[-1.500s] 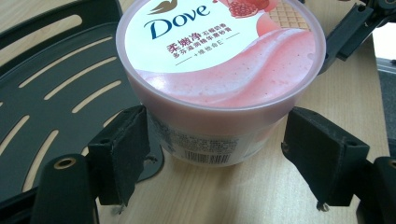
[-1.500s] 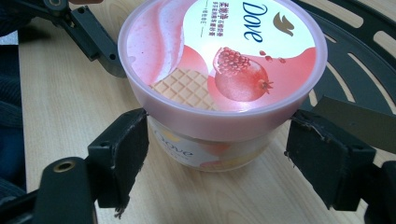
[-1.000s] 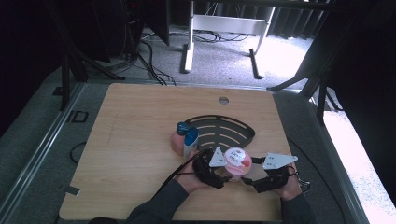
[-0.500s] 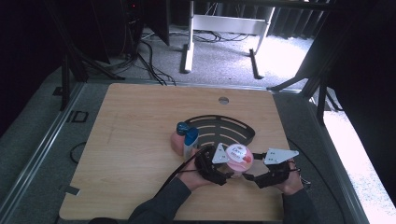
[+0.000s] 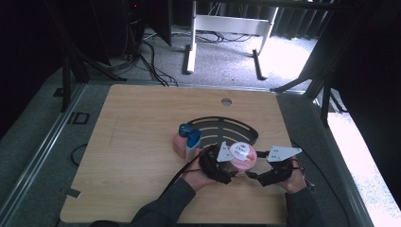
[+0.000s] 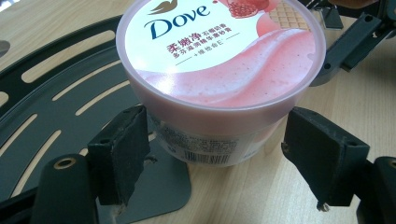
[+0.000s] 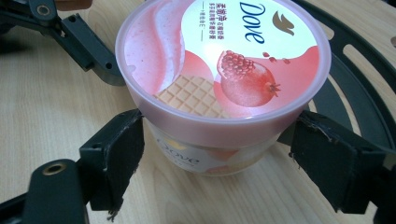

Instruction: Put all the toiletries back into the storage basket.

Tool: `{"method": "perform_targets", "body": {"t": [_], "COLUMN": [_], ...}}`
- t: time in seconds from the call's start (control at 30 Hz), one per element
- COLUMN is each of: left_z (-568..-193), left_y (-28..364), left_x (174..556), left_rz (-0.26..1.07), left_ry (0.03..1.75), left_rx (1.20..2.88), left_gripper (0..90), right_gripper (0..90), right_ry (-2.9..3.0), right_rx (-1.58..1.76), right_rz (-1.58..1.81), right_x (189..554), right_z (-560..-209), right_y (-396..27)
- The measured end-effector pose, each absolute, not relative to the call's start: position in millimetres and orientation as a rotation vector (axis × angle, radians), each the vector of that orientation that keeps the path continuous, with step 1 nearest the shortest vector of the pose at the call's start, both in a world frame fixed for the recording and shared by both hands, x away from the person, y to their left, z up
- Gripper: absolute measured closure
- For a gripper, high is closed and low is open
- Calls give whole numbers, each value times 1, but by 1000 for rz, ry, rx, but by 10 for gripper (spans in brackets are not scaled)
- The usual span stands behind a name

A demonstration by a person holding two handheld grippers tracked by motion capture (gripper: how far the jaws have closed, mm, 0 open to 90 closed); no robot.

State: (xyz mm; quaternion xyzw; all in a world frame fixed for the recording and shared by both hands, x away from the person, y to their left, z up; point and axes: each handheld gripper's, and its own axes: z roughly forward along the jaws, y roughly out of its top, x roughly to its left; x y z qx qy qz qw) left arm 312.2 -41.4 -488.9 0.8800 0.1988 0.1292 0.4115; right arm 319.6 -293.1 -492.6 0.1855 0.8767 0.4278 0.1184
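The pink Dove tub [image 6: 219, 79] sits on the bench [image 5: 132, 142], half on the black slotted tray [image 5: 222, 126]. Both grippers — left [image 6: 224, 154], right [image 7: 219, 158] — flank it, jaws spread, not gripping. It is probably light, stiff and slick — best taken on the wall under the lid rim. The wood is bare; the room is dim.

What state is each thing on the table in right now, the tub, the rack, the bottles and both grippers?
Dove tub: upright, lid on, its base partly on the rack's edge.
Black slotted rack: flat on the table.
Blue-capped bottles: upright, caps on.
Left gripper: jaws open, either side of the tub.
Right gripper: jaws open, either side of the tub.
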Motion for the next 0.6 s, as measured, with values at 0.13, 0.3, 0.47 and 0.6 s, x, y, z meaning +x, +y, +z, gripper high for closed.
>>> {"method": "perform_targets", "body": {"t": [0.13,0.3,0.47,0.6], "left_z": [-487,-486,-484,-483], "left_y": [-43,-45,-47,-48], "left_x": [315,317,319,321], "left_rz": [338,346,361,363], "left_ry": [509,519,541,557], "left_rx": [2218,2221,2208,2201], "left_gripper": [229,229,228,228], "right_gripper": [173,172,166,164], "right_ry": [2556,2555,2557,2551], "right_rx": [551,558,559,560], "right_rz": [1259,1259,1259,1251], "right_x": [324,328,332,335], "right_z": [-492,-492,-489,-486], "right_y": [-294,-294,-294,-294]}}
